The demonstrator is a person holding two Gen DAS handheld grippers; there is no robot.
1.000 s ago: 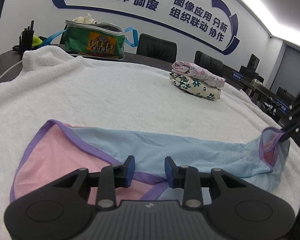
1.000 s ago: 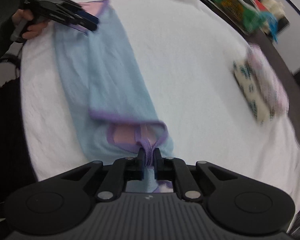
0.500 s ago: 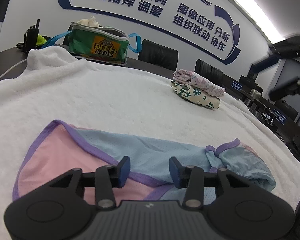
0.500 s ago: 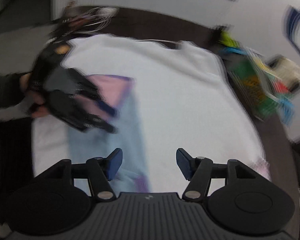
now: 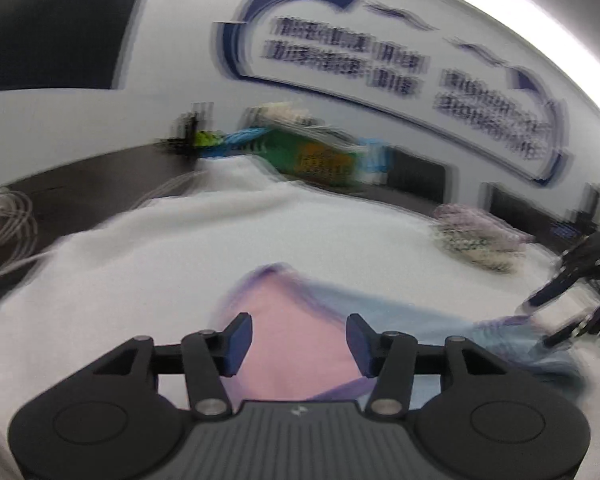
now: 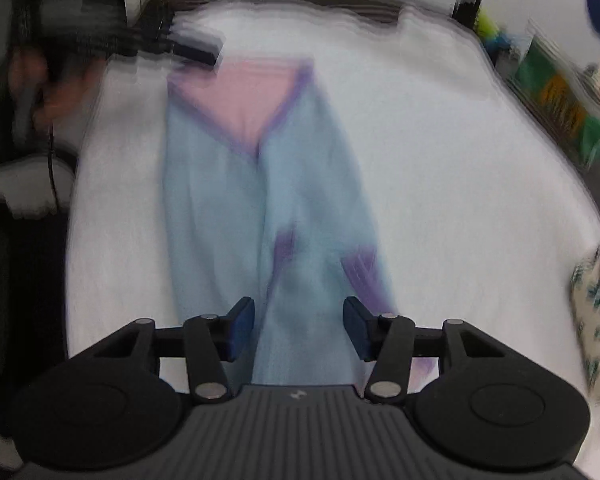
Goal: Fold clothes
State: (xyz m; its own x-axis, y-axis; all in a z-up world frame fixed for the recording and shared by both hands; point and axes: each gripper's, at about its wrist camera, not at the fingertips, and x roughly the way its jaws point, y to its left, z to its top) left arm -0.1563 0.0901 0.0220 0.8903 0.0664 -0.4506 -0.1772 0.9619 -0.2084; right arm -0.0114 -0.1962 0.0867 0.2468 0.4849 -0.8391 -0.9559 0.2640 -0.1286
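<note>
White towel point(image 6: 440, 184) covers the tabletop; the garment point(image 6: 228, 208) lies long on it, pink end at twelve o'clock in the right view. A second ago the right gripper point(image 6: 299, 328) pinched the near hem; now its jaws are spread, like the left gripper's point(image 5: 299, 344). The hem lies dropped, likely readying a fresh grasp. Folded clothes point(image 5: 480, 240) sit at two o'clock.

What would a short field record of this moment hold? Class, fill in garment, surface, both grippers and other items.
garment: light blue top with pink inside and purple trim, lying loose, unfolded
surface: white towel
left gripper: open, empty, over the pink end
right gripper: open, empty, over the blue end
other items: folded floral clothes, green bag
image quality: motion-blurred
</note>
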